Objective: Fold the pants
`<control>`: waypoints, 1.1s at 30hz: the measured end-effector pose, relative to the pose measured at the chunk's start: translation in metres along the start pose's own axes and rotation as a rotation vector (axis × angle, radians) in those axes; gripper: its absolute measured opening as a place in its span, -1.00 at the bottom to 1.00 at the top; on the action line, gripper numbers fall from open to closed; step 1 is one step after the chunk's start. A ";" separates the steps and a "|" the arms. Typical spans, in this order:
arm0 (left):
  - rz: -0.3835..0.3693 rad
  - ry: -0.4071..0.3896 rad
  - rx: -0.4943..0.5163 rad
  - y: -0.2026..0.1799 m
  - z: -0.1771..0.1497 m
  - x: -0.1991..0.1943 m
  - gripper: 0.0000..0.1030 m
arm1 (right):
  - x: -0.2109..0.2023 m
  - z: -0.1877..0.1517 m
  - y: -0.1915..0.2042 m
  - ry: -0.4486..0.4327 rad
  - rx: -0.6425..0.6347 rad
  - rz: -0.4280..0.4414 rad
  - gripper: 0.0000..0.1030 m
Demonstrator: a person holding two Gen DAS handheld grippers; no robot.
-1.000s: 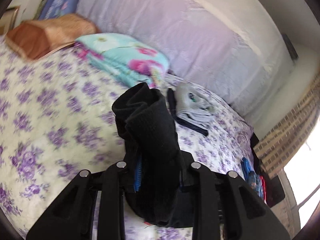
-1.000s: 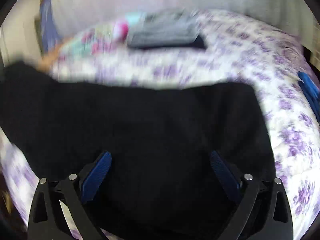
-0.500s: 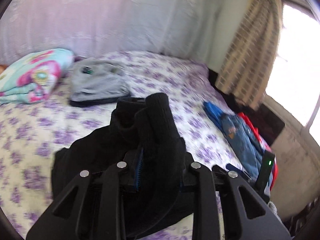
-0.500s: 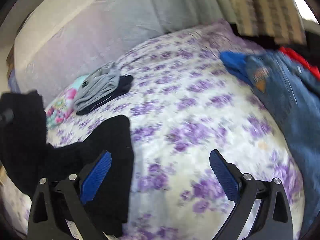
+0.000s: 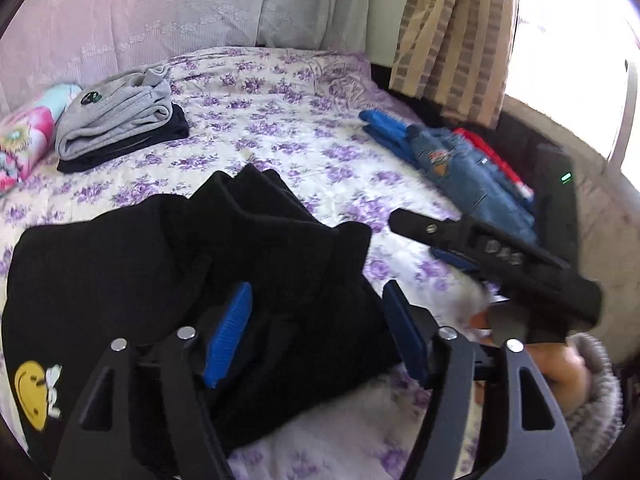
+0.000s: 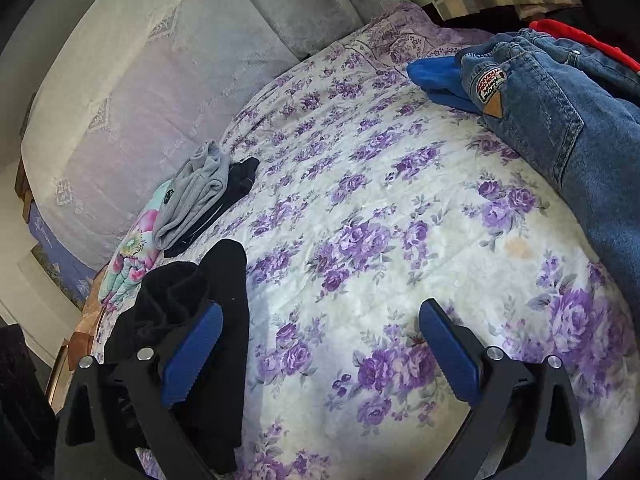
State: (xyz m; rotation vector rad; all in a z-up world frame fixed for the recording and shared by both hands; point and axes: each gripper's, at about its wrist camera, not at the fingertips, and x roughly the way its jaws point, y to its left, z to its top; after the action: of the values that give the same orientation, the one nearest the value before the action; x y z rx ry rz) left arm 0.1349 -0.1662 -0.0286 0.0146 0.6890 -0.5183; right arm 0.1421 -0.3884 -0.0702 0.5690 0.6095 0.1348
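The black pants (image 5: 168, 264) lie bunched on the floral bed, with a yellow smiley print at their left end. My left gripper (image 5: 316, 320) is open, its blue pads either side of a raised fold of the pants. My right gripper (image 6: 320, 348) is open and empty over the bedspread; the pants (image 6: 208, 300) lie by its left finger. The right gripper also shows in the left wrist view (image 5: 460, 248), to the right of the pants.
A folded grey and dark stack (image 5: 120, 120) and a floral bundle (image 5: 20, 140) lie at the far left by the headboard. Blue jeans (image 6: 560, 112), a blue garment (image 6: 436, 76) and a red one (image 6: 580, 40) lie at the right edge of the bed (image 6: 380, 220).
My left gripper has opened and let the black pants drop onto the bed. My right gripper has swung to the right, away from the pants.
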 end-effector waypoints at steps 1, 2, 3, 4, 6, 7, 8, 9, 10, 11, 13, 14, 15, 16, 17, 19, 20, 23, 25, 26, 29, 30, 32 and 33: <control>-0.003 -0.012 -0.016 0.005 -0.002 -0.010 0.30 | -0.001 0.001 0.001 -0.007 -0.003 0.011 0.93; 0.006 -0.019 -0.028 0.010 -0.003 -0.015 0.31 | -0.005 0.005 0.006 -0.024 -0.020 0.046 0.91; 0.020 -0.027 -0.048 0.017 -0.004 -0.023 0.32 | -0.010 0.009 0.016 -0.040 -0.061 0.095 0.89; 0.039 -0.040 -0.079 0.028 -0.005 -0.032 0.34 | -0.015 0.014 0.033 -0.045 -0.127 0.147 0.86; 0.061 -0.052 -0.166 0.054 -0.007 -0.048 0.35 | -0.018 0.022 0.063 -0.003 -0.190 0.267 0.86; 0.053 -0.049 -0.202 0.063 -0.008 -0.053 0.35 | -0.014 0.027 0.079 0.042 -0.181 0.368 0.85; 0.045 -0.049 -0.242 0.074 -0.009 -0.057 0.35 | -0.006 0.030 0.094 0.095 -0.160 0.459 0.84; 0.054 -0.059 -0.275 0.083 -0.010 -0.063 0.35 | 0.004 0.032 0.107 0.153 -0.141 0.533 0.81; 0.066 -0.064 -0.286 0.088 -0.010 -0.065 0.35 | 0.014 0.032 0.118 0.197 -0.128 0.575 0.73; 0.081 -0.060 -0.285 0.091 -0.010 -0.066 0.37 | 0.029 0.032 0.131 0.252 -0.098 0.611 0.68; 0.096 -0.025 -0.272 0.093 -0.012 -0.062 0.39 | 0.051 0.028 0.145 0.323 -0.040 0.660 0.66; 0.092 -0.003 -0.264 0.093 -0.015 -0.057 0.40 | 0.063 0.023 0.150 0.349 -0.023 0.668 0.66; 0.091 0.015 -0.252 0.092 -0.017 -0.053 0.42 | 0.072 0.019 0.151 0.359 -0.022 0.642 0.65; 0.104 0.034 -0.221 0.089 -0.020 -0.045 0.42 | 0.080 0.015 0.148 0.355 -0.028 0.583 0.60; 0.125 0.045 -0.196 0.088 -0.025 -0.038 0.42 | 0.086 0.011 0.139 0.337 -0.053 0.481 0.42; 0.130 0.049 -0.183 0.089 -0.033 -0.030 0.43 | 0.097 0.008 0.115 0.324 -0.092 0.356 -0.40; 0.137 0.037 -0.162 0.087 -0.036 -0.030 0.43 | 0.107 0.007 0.093 0.348 -0.049 0.322 -1.00; 0.127 0.024 -0.145 0.085 -0.037 -0.033 0.43 | 0.115 0.008 0.057 0.394 0.092 0.390 -1.00; 0.093 0.010 -0.181 0.092 -0.037 -0.042 0.43 | 0.106 0.009 0.070 0.372 -0.013 0.340 -1.00; 0.075 -0.002 -0.211 0.098 -0.036 -0.050 0.43 | 0.097 0.009 0.077 0.355 -0.063 0.313 -0.93; 0.086 -0.054 -0.302 0.123 -0.035 -0.076 0.56 | 0.074 0.019 0.094 0.304 -0.082 0.334 -0.40; 0.091 -0.073 -0.339 0.135 -0.034 -0.083 0.56 | 0.069 0.025 0.103 0.280 -0.098 0.342 -0.18; 0.093 -0.087 -0.392 0.149 -0.032 -0.090 0.60 | 0.064 0.031 0.124 0.252 -0.154 0.351 0.10; 0.103 -0.081 -0.410 0.155 -0.032 -0.090 0.60 | 0.069 0.031 0.134 0.257 -0.177 0.350 0.10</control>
State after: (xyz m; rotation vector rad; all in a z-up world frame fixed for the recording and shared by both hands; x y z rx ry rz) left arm 0.1288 0.0155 -0.0222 -0.3522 0.7005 -0.2698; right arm 0.2224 -0.2705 -0.0112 0.4854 0.7345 0.5938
